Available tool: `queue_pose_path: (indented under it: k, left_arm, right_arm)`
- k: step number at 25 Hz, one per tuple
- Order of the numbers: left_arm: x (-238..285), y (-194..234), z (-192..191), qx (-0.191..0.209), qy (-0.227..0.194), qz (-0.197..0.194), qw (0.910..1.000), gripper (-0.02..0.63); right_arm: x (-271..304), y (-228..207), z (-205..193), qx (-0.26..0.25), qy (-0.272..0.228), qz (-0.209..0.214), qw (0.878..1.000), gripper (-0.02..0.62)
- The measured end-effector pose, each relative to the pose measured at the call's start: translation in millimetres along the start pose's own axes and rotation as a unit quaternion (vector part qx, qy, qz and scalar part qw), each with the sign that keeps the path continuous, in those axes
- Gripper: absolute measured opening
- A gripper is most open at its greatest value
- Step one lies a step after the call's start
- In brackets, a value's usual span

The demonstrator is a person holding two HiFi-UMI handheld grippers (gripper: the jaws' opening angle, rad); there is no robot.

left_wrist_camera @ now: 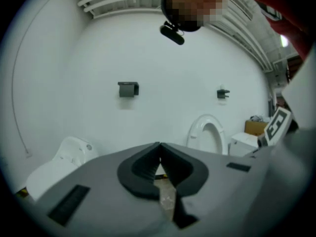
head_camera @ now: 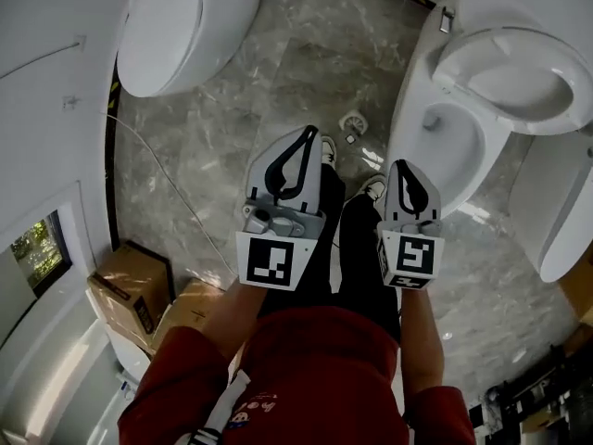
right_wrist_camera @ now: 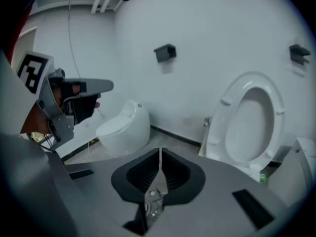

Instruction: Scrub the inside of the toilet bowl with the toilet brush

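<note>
A white toilet [head_camera: 460, 140] with its seat and lid [head_camera: 519, 68] raised stands at the right of the head view, its bowl showing. No toilet brush appears in any view. I hold both grippers side by side over the floor, left of that toilet. My left gripper [head_camera: 310, 133] is shut with nothing between its jaws, and so is my right gripper [head_camera: 400, 165]. In the left gripper view the gripper [left_wrist_camera: 159, 145] points at the wall, with the open toilet [left_wrist_camera: 207, 135] to the right. The right gripper [right_wrist_camera: 160, 150] faces the open toilet [right_wrist_camera: 252, 127].
A second toilet [head_camera: 185, 26] with its lid closed stands at the upper left. Cardboard boxes [head_camera: 130, 290] lie at the lower left by the wall. A floor drain [head_camera: 353, 121] sits between the toilets. A paper holder [right_wrist_camera: 165, 53] is on the wall. The person's legs and shoes are below the grippers.
</note>
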State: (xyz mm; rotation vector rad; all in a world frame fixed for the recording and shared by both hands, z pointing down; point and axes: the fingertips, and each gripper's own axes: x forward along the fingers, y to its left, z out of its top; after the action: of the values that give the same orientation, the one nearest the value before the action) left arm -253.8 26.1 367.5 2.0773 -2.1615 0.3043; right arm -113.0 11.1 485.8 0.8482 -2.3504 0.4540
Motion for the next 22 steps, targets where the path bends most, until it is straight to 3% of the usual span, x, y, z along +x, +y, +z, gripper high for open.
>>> queue_pose_path:
  k: [4,7,12,16,22]
  left_arm:
    - [31,22,-91,-0.013,0.007,0.008,0.9999,0.0]
    - [39,26,-142,-0.042,0.032,-0.003,0.9986,0.0]
    - [44,40,-210,-0.059,0.055,-0.009,0.9967,0.0]
    - [39,52,-245,-0.086,0.073,0.002,0.9936,0.0]
    - [34,71,-268,-0.116,0.085,0.015,0.9894,0.0]
  right_arm:
    - [90,26,-88,-0.005,0.096,0.024,0.995,0.065]
    - [130,40,-145,-0.031,0.171,0.052,0.983,0.134]
    - [193,47,-224,-0.101,0.276,0.079,0.953,0.224]
    - [218,49,-267,-0.157,0.34,0.093,0.923,0.232]
    - [245,49,-313,-0.191,0.42,0.09,0.883,0.239]
